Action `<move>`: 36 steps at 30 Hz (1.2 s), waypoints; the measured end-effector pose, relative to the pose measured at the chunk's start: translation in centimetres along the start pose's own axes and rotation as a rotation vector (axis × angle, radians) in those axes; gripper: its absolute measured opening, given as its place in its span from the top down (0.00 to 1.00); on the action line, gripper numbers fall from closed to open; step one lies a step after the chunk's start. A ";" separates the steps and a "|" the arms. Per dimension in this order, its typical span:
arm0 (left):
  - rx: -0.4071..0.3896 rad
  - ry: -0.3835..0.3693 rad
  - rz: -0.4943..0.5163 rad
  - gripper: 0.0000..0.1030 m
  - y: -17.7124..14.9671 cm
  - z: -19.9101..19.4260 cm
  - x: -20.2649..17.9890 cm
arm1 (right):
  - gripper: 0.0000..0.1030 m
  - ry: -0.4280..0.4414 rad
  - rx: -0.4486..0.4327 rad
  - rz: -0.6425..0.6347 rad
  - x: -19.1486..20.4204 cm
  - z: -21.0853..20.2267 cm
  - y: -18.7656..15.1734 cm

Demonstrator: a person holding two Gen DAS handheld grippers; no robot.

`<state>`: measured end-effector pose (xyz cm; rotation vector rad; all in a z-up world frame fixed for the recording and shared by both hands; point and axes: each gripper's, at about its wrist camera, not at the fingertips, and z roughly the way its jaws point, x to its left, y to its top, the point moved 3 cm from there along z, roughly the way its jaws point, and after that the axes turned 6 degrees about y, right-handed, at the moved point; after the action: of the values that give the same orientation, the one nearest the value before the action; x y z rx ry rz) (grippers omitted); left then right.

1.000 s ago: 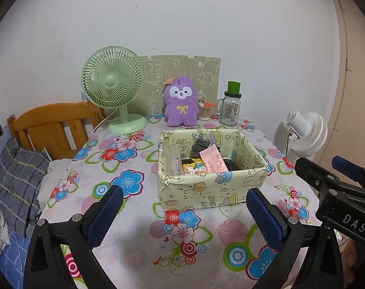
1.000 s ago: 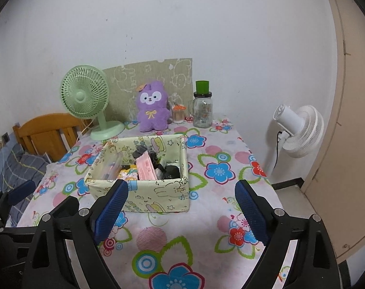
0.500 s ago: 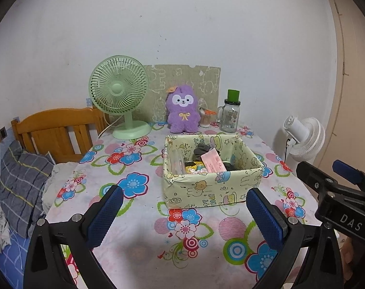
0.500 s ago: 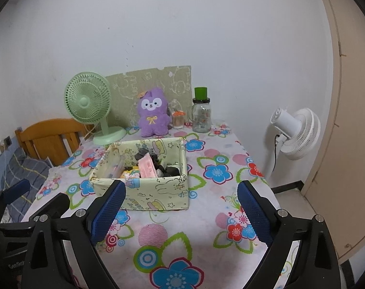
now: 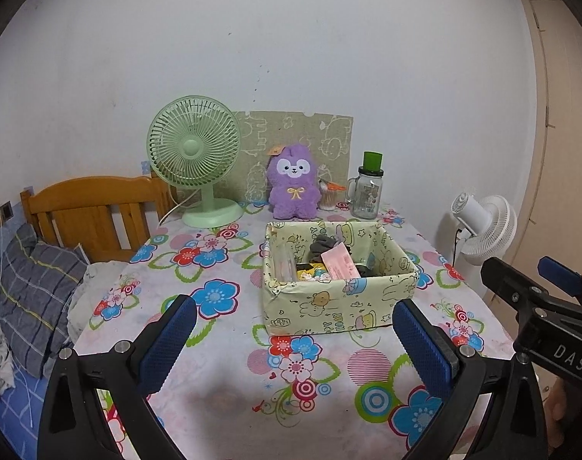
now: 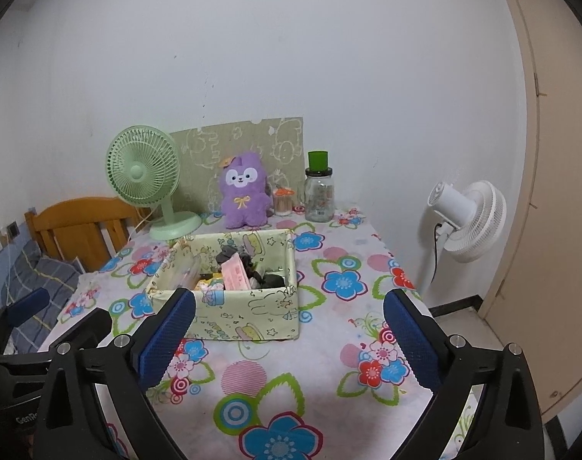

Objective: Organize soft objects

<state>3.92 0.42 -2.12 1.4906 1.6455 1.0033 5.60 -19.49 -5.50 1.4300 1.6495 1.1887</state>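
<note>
1. At the near edge of the surface (image 5: 221, 391), covered by a flowered cloth, both grippers hang above the cloth and touch nothing.
2. The left gripper (image 5: 291, 345) has its fingers (image 5: 167, 341) spread wide, with nothing between them.
3. The right gripper (image 6: 289, 339) has just been opening; its fingers (image 6: 409, 341) stand wide apart and empty.
4. A fabric box (image 5: 340, 306) with a cartoon print sits at mid-surface, beyond the fingers and apart from them. It holds a pink packet (image 5: 338, 264), dark soft items (image 6: 269, 278) and a clear pouch (image 5: 285, 264) against its left wall.
5. A purple plush toy (image 5: 294, 188) stands upright at the far edge, behind the box, in front of a printed board (image 5: 329, 142) that leans on the wall.
6. A green fan (image 5: 195, 153) stands left of the toy; a glass jar (image 5: 365, 195) with a green cap stands to its right, with a small orange-topped container (image 6: 283, 201) between them.
7. A white fan (image 6: 467, 222) stands off the surface on the right; a wooden headboard (image 5: 95, 207) and a plaid pillow (image 5: 33, 287) lie on the left.
</note>
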 end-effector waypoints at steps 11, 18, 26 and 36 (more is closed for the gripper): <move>0.001 -0.005 -0.003 0.00 0.0 0.0 0.0 | 0.00 -0.008 -0.006 -0.002 0.1 -0.2 0.2; 0.007 -0.003 -0.014 0.00 0.1 -0.1 0.4 | 0.00 -0.006 -0.014 -0.008 0.2 -0.3 0.2; 0.008 -0.002 -0.019 0.00 0.2 0.0 0.6 | 0.00 -0.001 -0.023 -0.029 0.6 -0.6 0.2; 0.012 0.001 -0.023 0.00 0.1 0.2 0.7 | 0.00 0.012 -0.025 -0.037 0.9 -0.5 0.3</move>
<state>4.06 1.17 -2.11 1.4757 1.6687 0.9834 5.13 -18.72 -4.96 1.3741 1.6566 1.1958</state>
